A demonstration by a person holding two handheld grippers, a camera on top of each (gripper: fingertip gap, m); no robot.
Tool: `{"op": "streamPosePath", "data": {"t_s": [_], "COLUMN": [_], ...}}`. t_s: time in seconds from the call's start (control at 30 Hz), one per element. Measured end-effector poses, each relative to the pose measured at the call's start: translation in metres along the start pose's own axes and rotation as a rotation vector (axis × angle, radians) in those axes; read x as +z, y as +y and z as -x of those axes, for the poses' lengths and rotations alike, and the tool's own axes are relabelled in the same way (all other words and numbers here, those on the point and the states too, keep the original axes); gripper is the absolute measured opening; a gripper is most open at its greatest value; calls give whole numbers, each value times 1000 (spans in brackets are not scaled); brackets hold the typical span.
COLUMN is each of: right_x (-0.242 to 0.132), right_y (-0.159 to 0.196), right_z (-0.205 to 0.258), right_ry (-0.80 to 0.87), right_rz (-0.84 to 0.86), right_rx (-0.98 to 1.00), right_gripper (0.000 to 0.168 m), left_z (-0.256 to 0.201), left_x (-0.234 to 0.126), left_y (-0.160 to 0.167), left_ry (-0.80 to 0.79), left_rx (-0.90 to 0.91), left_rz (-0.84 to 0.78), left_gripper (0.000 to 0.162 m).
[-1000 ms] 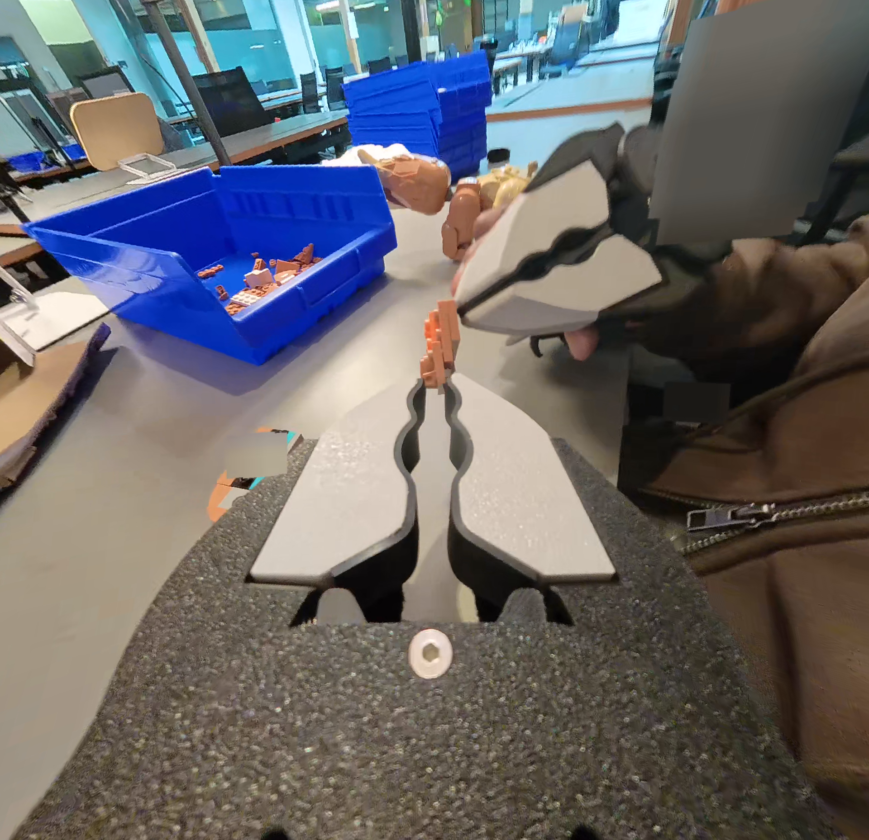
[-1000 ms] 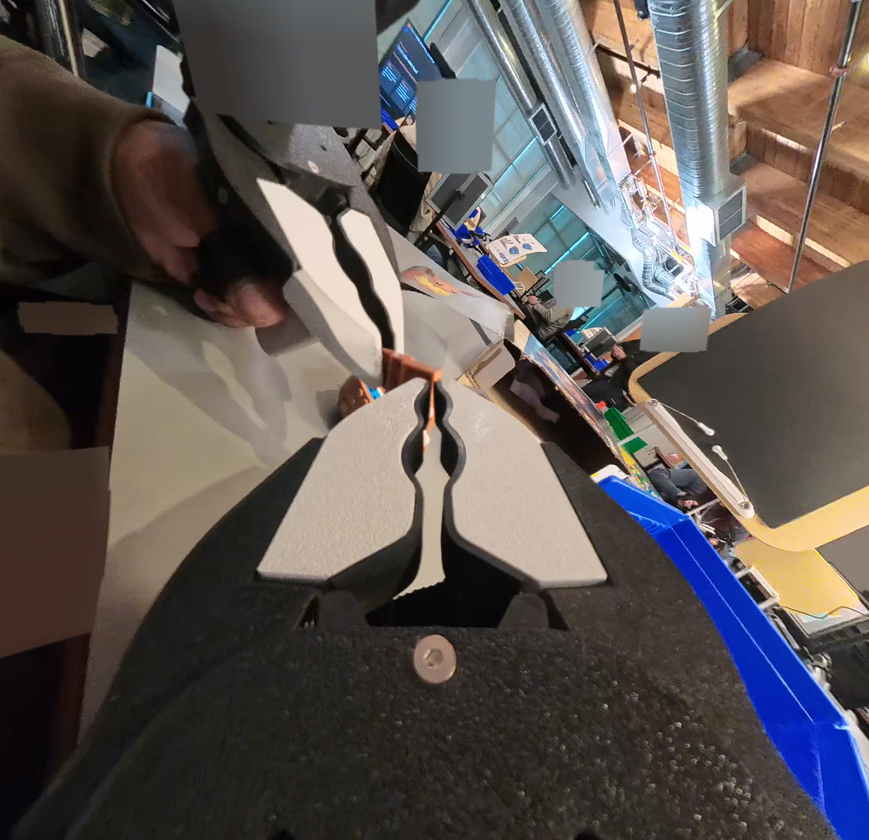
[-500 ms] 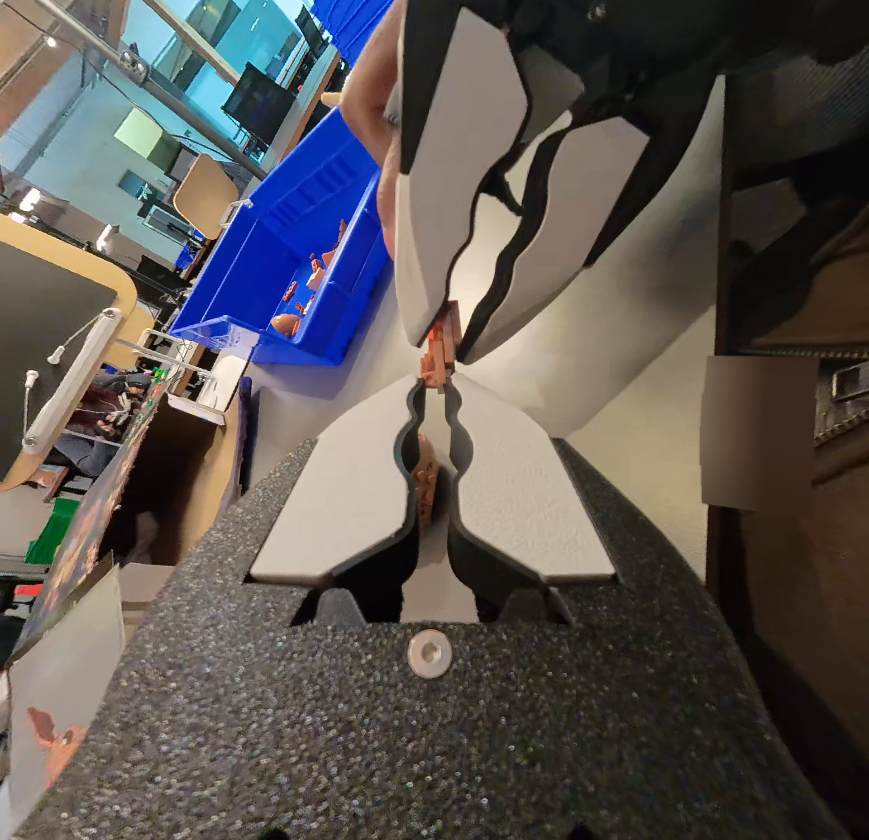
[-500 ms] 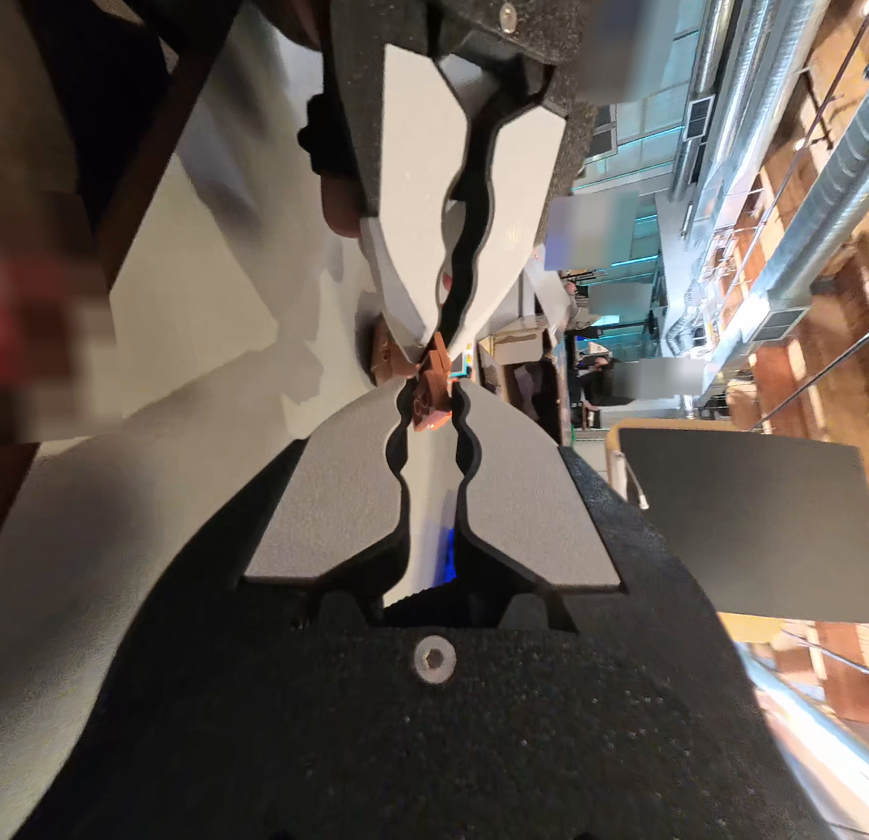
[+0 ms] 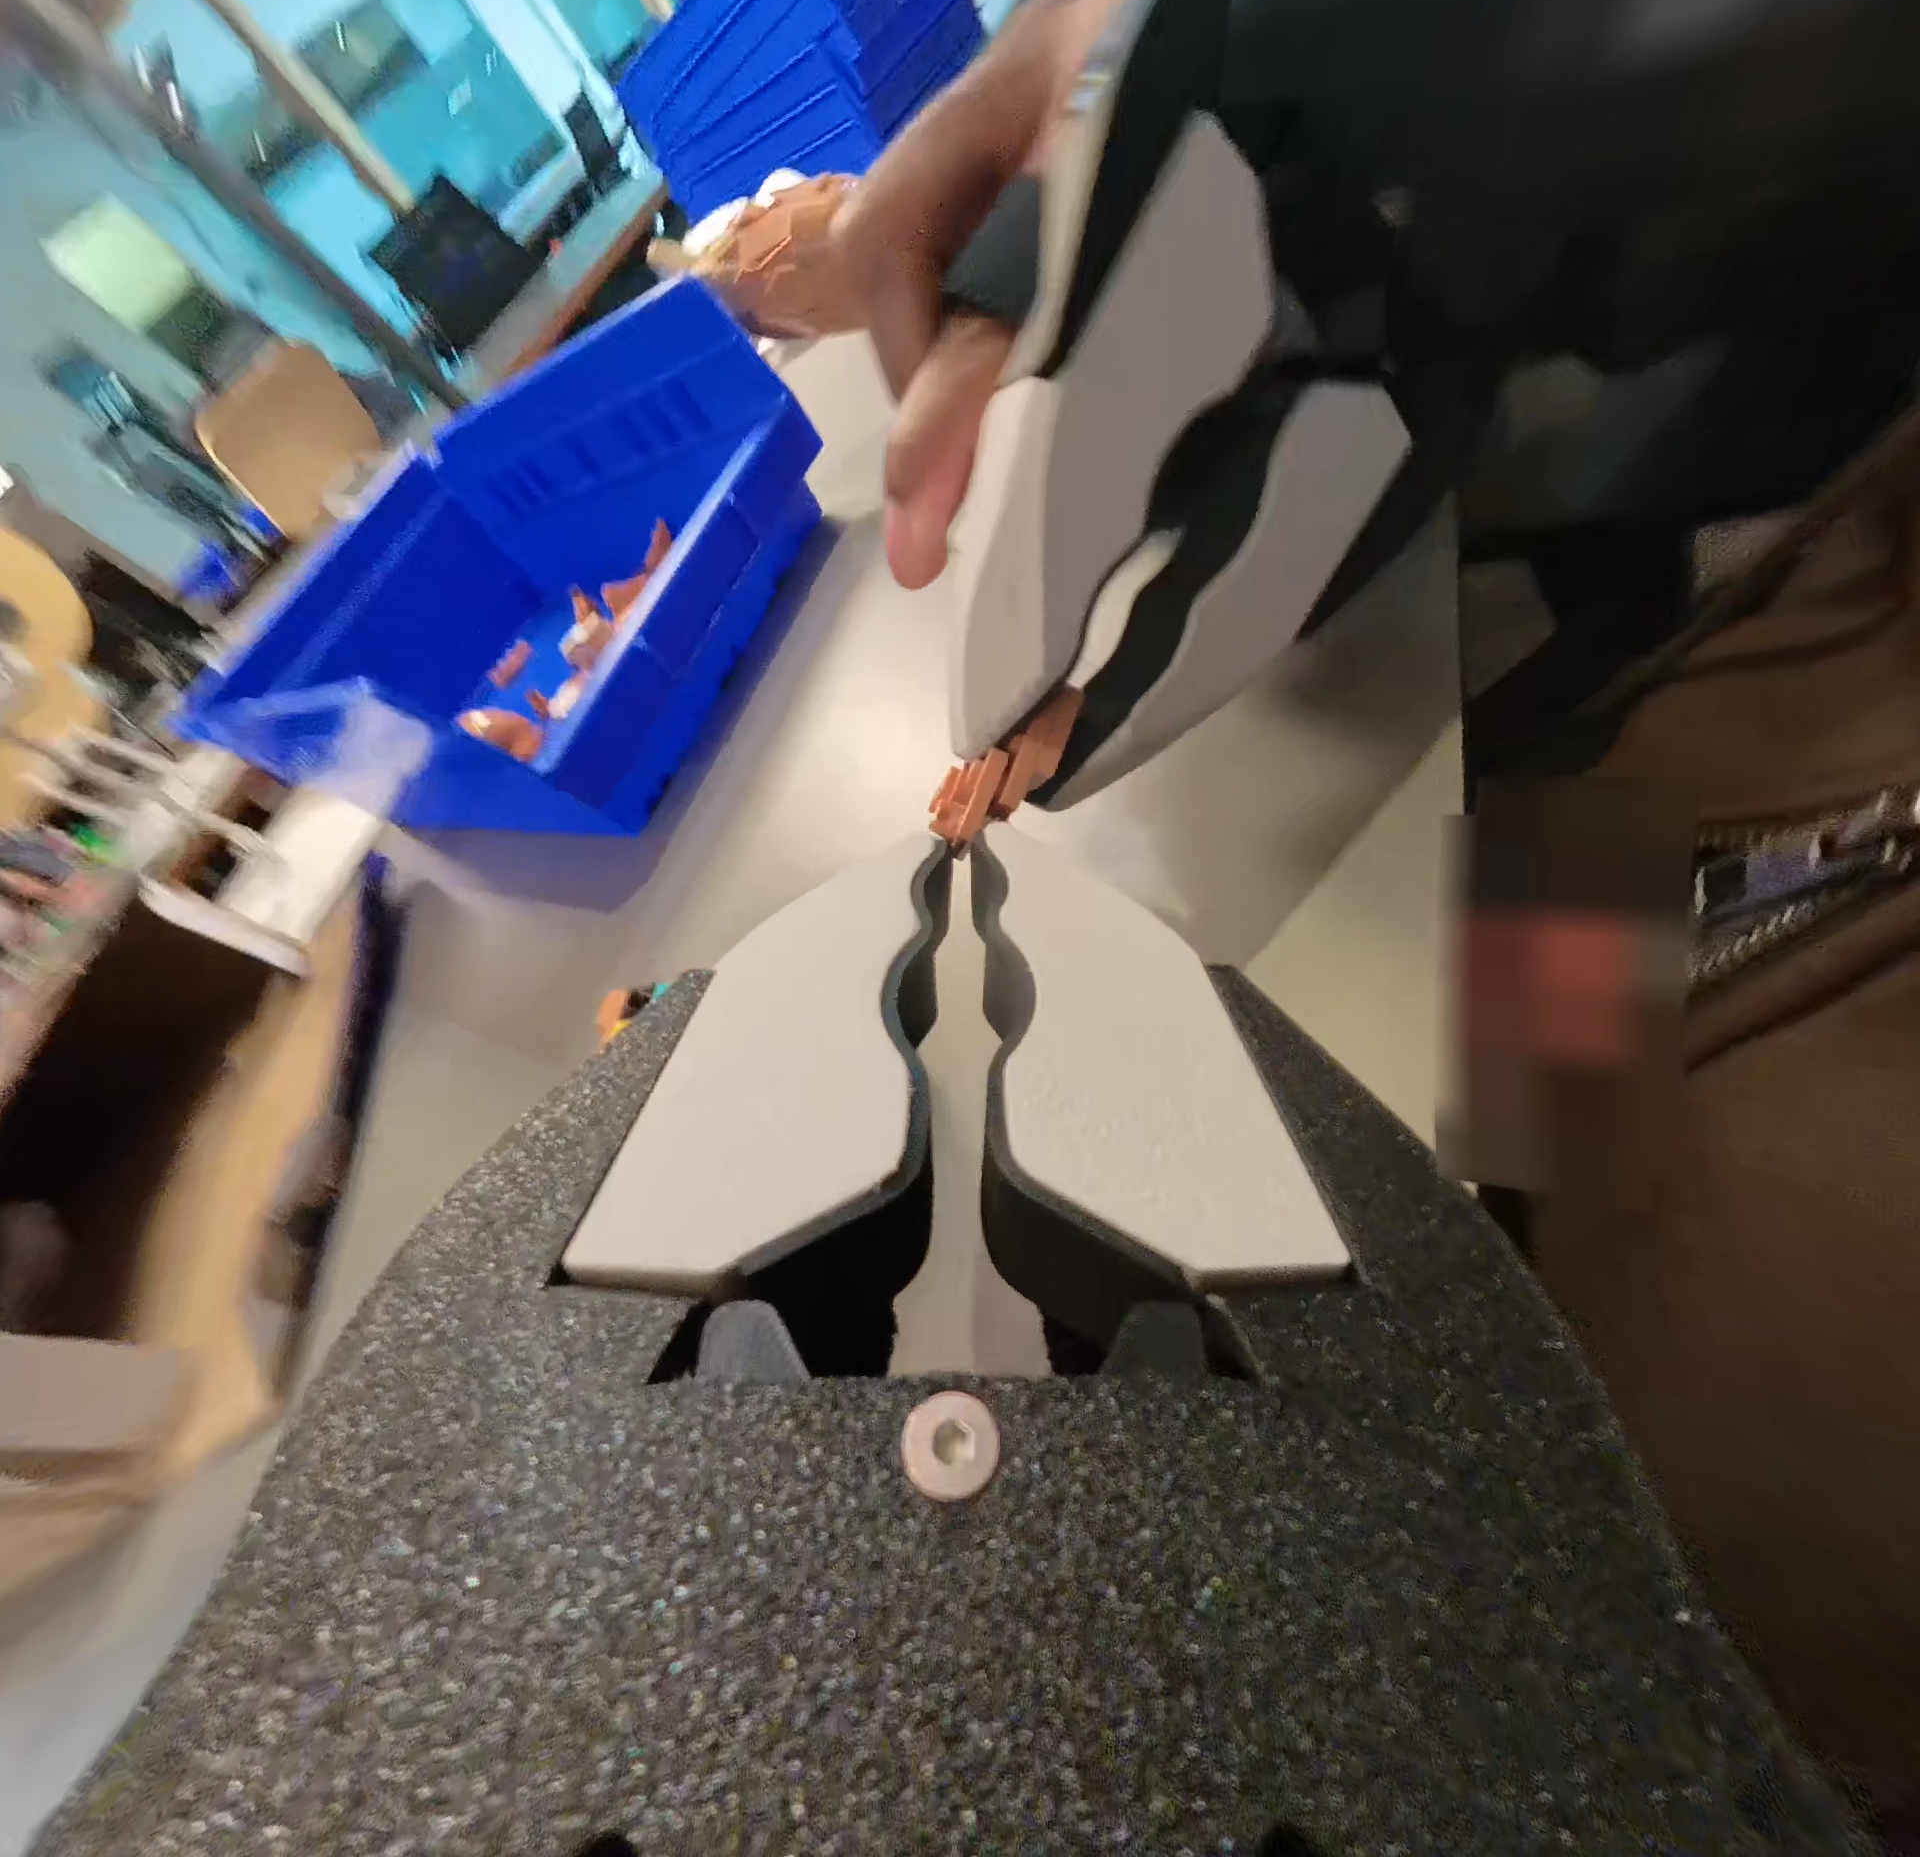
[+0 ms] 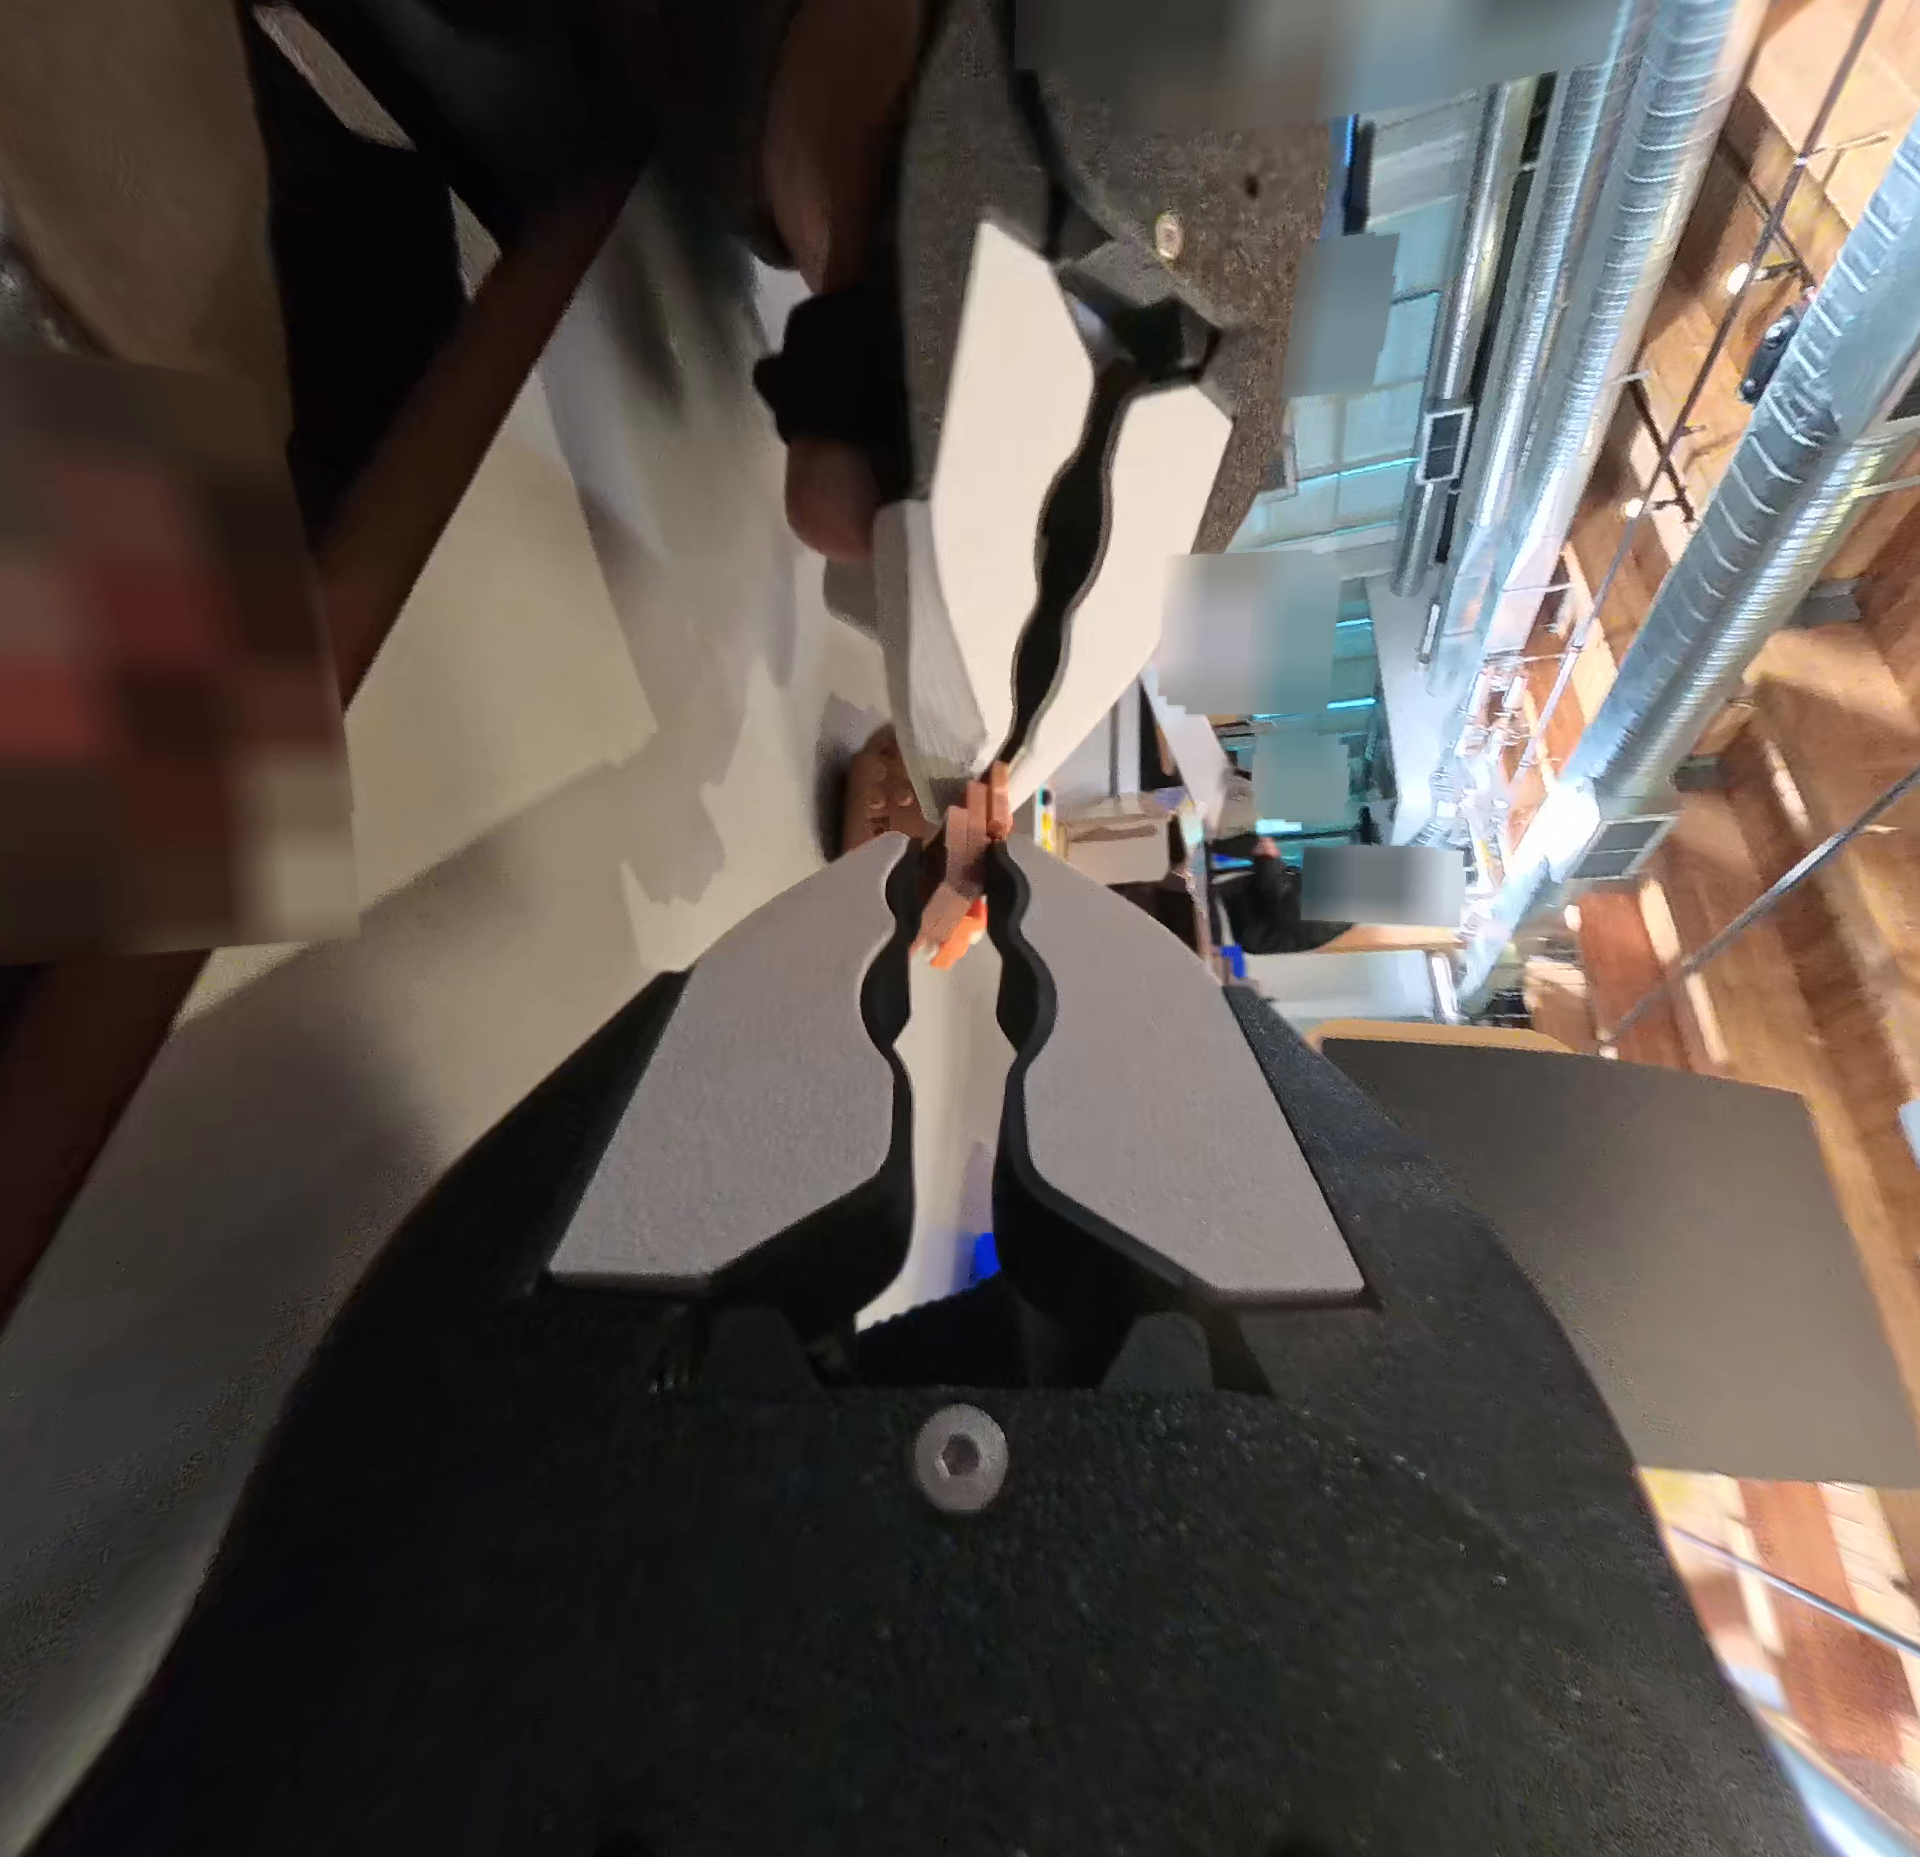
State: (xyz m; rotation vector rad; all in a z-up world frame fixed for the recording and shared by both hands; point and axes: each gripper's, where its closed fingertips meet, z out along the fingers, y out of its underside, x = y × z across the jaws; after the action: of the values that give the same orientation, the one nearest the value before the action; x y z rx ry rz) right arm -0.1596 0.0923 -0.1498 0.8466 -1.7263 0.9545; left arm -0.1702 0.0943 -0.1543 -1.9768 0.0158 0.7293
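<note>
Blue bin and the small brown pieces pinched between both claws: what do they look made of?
The open-fronted blue bin looks like moulded plastic: uniform colour, ribbed walls, slight sheen. The small reddish-brown stepped pieces look like hard plastic building bricks, with crisp edges and a matte finish; blur leaves that uncertain.

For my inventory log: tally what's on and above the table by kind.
Grippers: 2 (left, right)
Brown brick clusters held: 1
Blue bins on table: 1
Blue bin stacks: 1
Total: 5
</note>
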Motion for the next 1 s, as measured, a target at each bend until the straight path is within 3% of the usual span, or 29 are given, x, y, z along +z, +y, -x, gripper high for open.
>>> {"op": "streamPosePath", "data": {"t_s": [0.27,0.5,1.0], "right_x": [1,4,7], "right_y": [4,3,6], "right_z": [1,9,17], "right_ry": [-55,-103,-61], "right_rz": [-19,-10,39], "right_rx": [88,64,-109], "right_gripper": [10,10,11], "left_z": [6,-1,-5], "left_x": [0,3,6], "left_y": [0,3,13], "left_ry": [-169,-187,13], "left_rx": [387,705,111], "left_rz": [18,64,84], "left_gripper": [13,10,7]}}
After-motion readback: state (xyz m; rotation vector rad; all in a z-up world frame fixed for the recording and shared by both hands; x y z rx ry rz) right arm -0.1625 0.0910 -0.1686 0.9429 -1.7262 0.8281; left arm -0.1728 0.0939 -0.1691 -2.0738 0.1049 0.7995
